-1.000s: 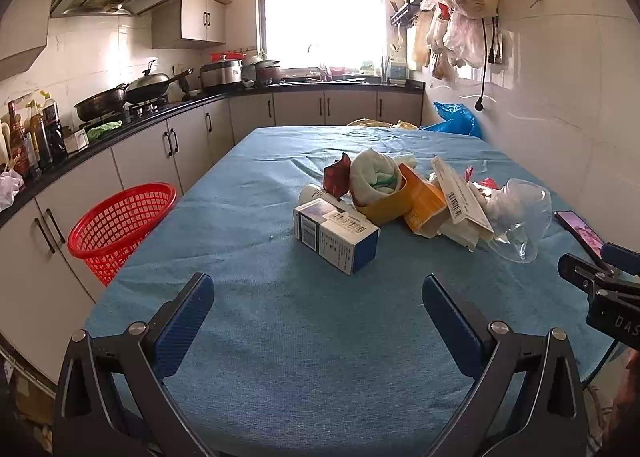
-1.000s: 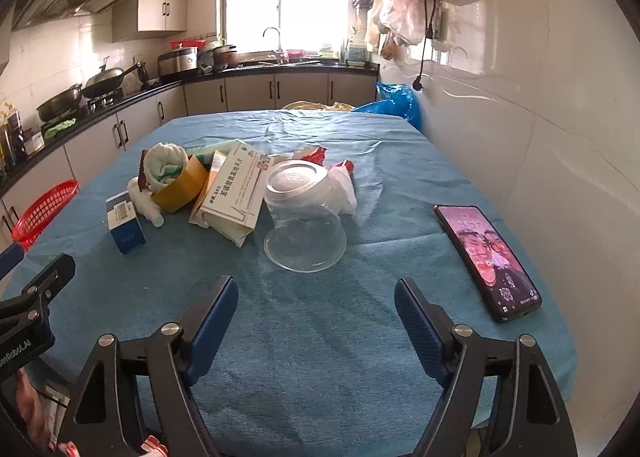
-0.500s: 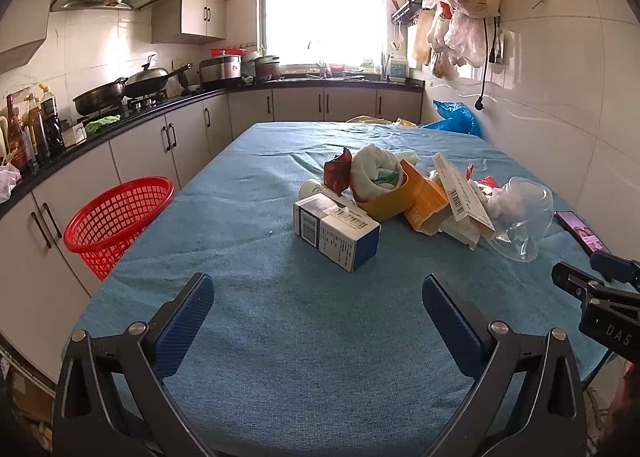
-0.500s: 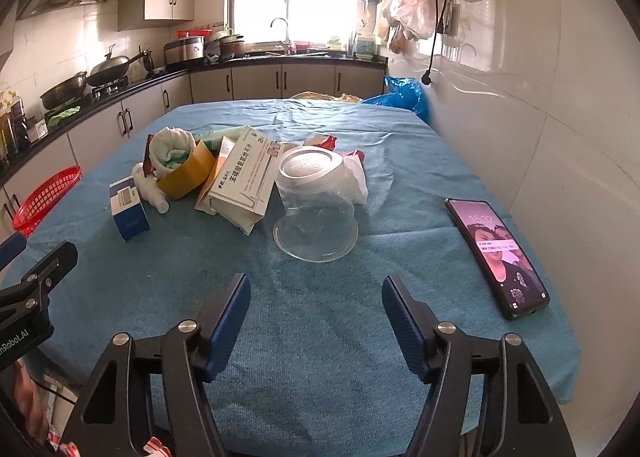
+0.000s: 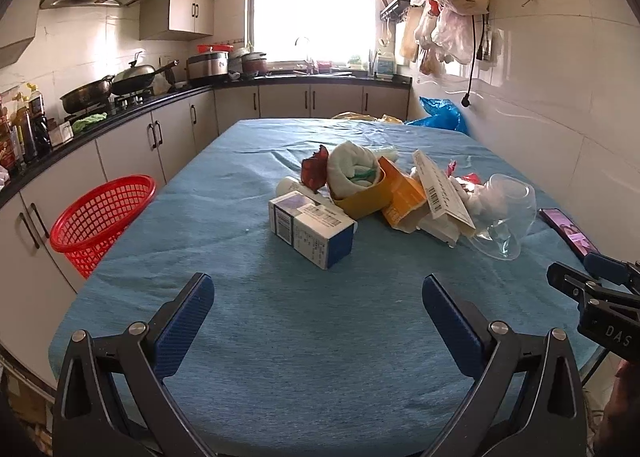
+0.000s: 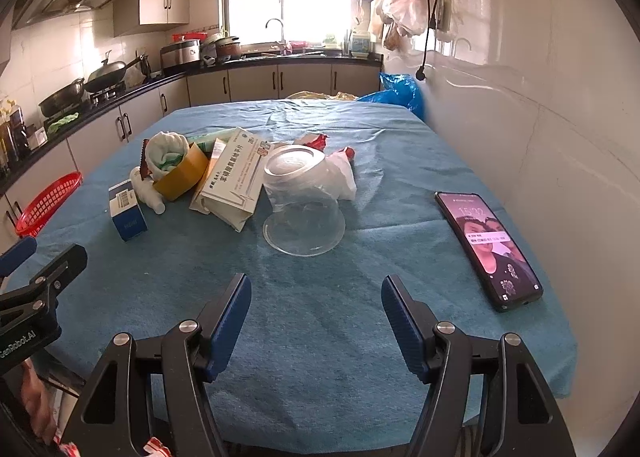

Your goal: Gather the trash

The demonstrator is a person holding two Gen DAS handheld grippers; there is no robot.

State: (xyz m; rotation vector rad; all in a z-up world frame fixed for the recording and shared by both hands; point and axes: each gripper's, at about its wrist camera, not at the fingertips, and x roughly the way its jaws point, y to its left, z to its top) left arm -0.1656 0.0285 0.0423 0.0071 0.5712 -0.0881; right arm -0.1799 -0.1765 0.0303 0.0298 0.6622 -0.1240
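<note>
A pile of trash lies mid-table on the blue cloth: a white and blue box [image 5: 312,229] [image 6: 127,213], a yellow tape roll stuffed with white tissue [image 5: 360,185] [image 6: 178,169], an orange carton [image 5: 402,197], a flat white medicine box [image 6: 236,177] [image 5: 440,189] and a clear plastic cup [image 6: 302,205] [image 5: 502,217] on its side. My left gripper [image 5: 318,301] is open and empty, short of the white and blue box. My right gripper [image 6: 316,305] is open and empty, short of the clear cup.
A red basket [image 5: 102,217] [image 6: 48,203] stands off the table's left edge by the cabinets. A phone [image 6: 488,245] [image 5: 568,233] lies near the table's right edge. A tiled wall runs along the right. Kitchen counters line the left and back.
Both grippers have moved a little forward toward the pile. The right gripper's jaws have narrowed somewhat. Nothing on the table has moved.
</note>
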